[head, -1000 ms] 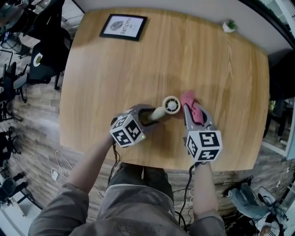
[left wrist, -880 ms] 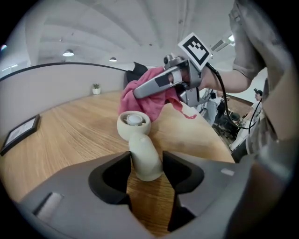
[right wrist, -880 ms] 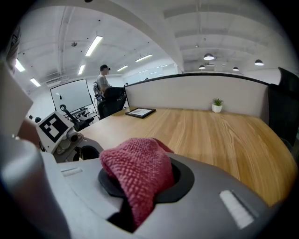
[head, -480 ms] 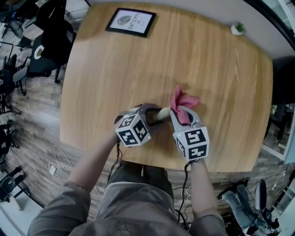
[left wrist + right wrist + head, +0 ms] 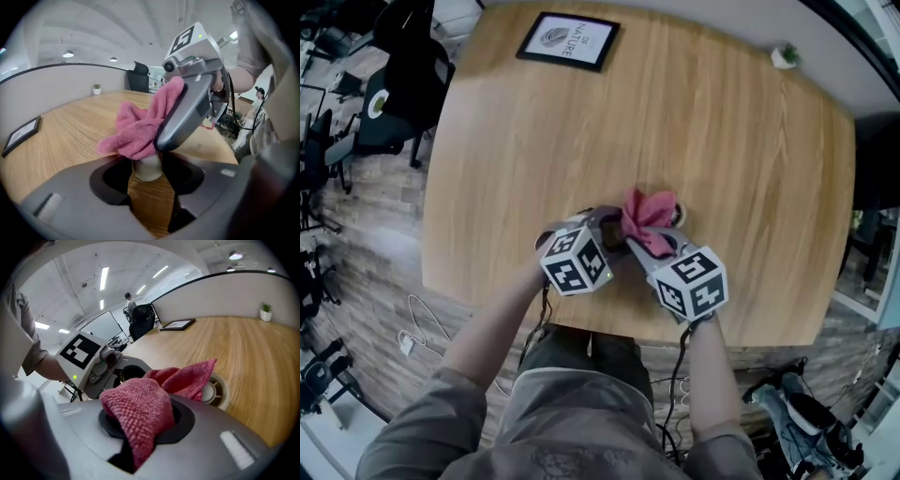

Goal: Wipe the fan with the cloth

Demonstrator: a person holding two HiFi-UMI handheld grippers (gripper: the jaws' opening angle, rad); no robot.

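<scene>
Left fingers (image 5: 96, 185) clamp the fan handle (image 5: 149, 168); right fingers (image 5: 206, 432) pinch the cloth (image 5: 140, 411) draped over the fan head (image 5: 214, 391).

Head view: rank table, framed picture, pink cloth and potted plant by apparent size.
1. table, fills most of the frame
2. framed picture, only a little bigger than the cloth, so that pair is close
3. pink cloth, bunched up
4. potted plant, tiny at the far edge

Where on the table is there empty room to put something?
Bare wood between the frame and the plant, across the middle, and along the table's right side. It's crowded at the near edge, around the fan and cloth.
</scene>
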